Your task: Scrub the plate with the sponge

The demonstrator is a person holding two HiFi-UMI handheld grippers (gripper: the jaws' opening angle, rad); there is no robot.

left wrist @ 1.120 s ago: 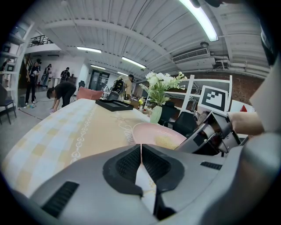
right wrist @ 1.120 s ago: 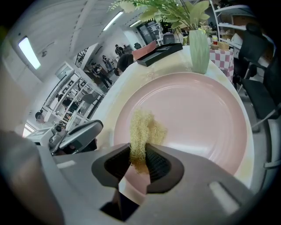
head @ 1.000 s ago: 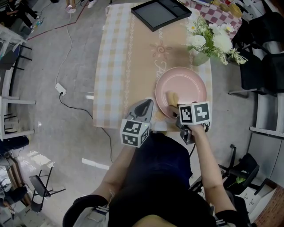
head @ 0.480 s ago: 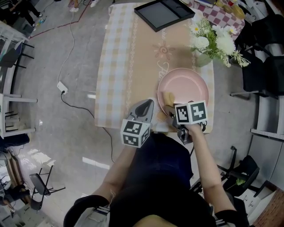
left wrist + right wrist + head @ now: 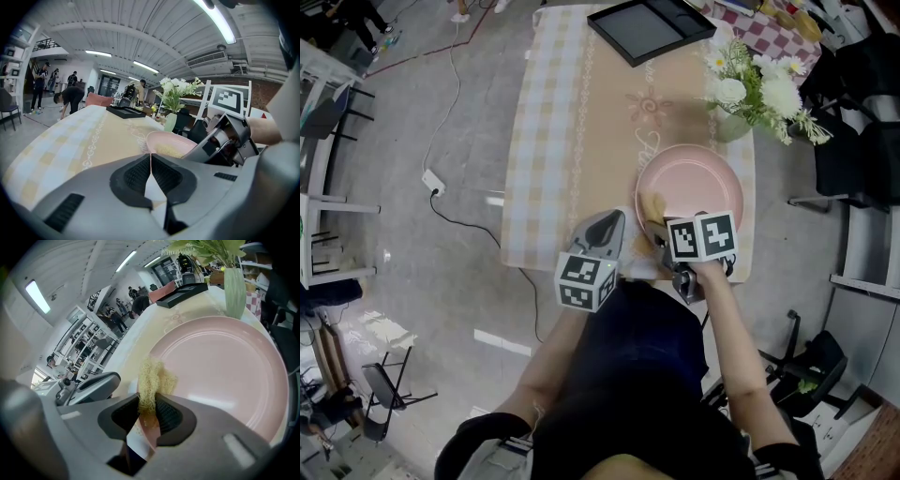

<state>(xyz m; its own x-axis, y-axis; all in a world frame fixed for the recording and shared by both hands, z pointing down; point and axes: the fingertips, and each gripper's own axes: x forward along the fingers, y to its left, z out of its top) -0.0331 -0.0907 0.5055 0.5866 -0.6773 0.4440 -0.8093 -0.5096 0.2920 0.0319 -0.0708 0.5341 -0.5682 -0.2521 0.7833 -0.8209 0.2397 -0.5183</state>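
Note:
A pink plate (image 5: 698, 187) lies at the near right of the table, also seen in the right gripper view (image 5: 225, 371) and the left gripper view (image 5: 166, 140). My right gripper (image 5: 149, 411) is shut on a yellow fibrous sponge (image 5: 152, 380), which rests on the plate's near left rim (image 5: 654, 208). In the head view the right gripper (image 5: 667, 234) sits at the plate's near edge. My left gripper (image 5: 150, 161) is shut with nothing in it, held over the table's near edge (image 5: 607, 228), left of the plate.
A vase of white flowers (image 5: 745, 94) stands just beyond the plate. A black tray (image 5: 649, 28) lies at the table's far end. The checked tablecloth (image 5: 558, 141) covers the table. Chairs (image 5: 862, 141) stand to the right; a cable (image 5: 431, 178) lies on the floor to the left.
The right gripper with the sponge has shifted slightly left and nearer along the plate's near left rim. The left gripper has stayed put.

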